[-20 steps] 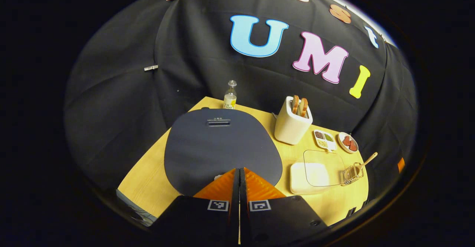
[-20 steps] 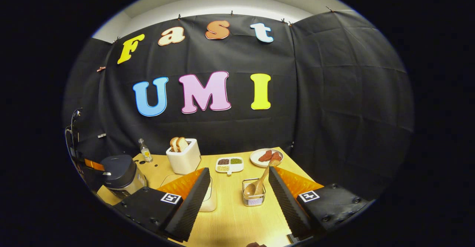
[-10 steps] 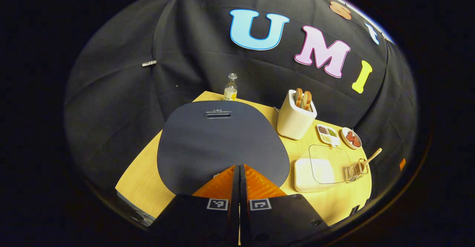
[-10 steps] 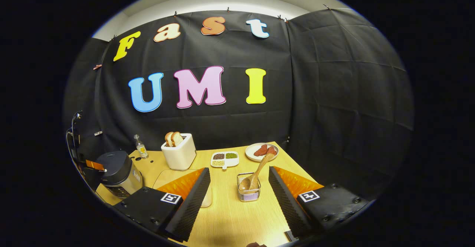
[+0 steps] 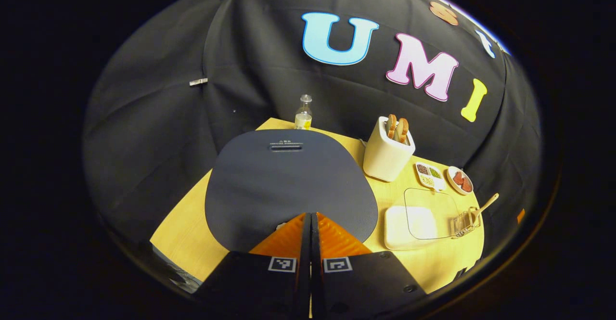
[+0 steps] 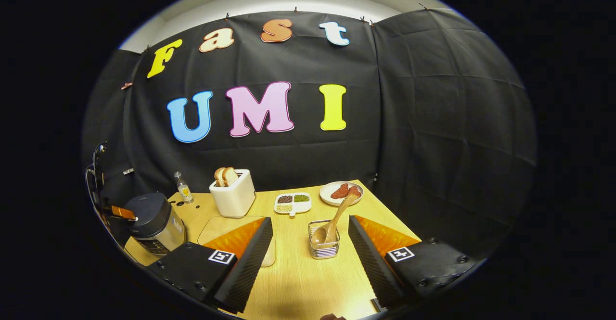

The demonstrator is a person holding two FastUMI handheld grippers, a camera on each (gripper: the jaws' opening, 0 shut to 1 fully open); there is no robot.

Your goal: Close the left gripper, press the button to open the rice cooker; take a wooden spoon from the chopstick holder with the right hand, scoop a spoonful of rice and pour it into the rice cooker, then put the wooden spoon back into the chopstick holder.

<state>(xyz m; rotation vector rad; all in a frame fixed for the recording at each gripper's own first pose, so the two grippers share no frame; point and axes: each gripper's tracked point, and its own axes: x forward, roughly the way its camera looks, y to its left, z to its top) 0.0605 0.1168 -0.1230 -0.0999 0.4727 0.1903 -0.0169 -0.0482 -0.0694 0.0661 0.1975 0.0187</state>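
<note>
Left gripper [image 5: 310, 224] at bottom centre, orange fingers [image 5: 288, 236] pressed flat together, tips over the near rim of the rice cooker [image 5: 288, 180], its dark lid down. Small glass bottle [image 5: 303, 115] at the table's [image 5: 192, 233] far edge, behind the cooker. White toaster [image 5: 385, 154] with two bread slices to the right. Beyond it, toward the right edge: divided dish [image 5: 429, 174], small plate [image 5: 460, 180], clear-lidded white container [image 5: 409, 220], then wire chopstick holder [image 5: 463, 223] with wooden spoon [image 5: 485, 204] leaning out.

Rice cooker [image 5: 288, 185] lid dark blue-grey; toaster [image 6: 234, 198] cream; table [image 6: 308, 281] pale wood; fingers [image 5: 332, 238] orange.
</note>
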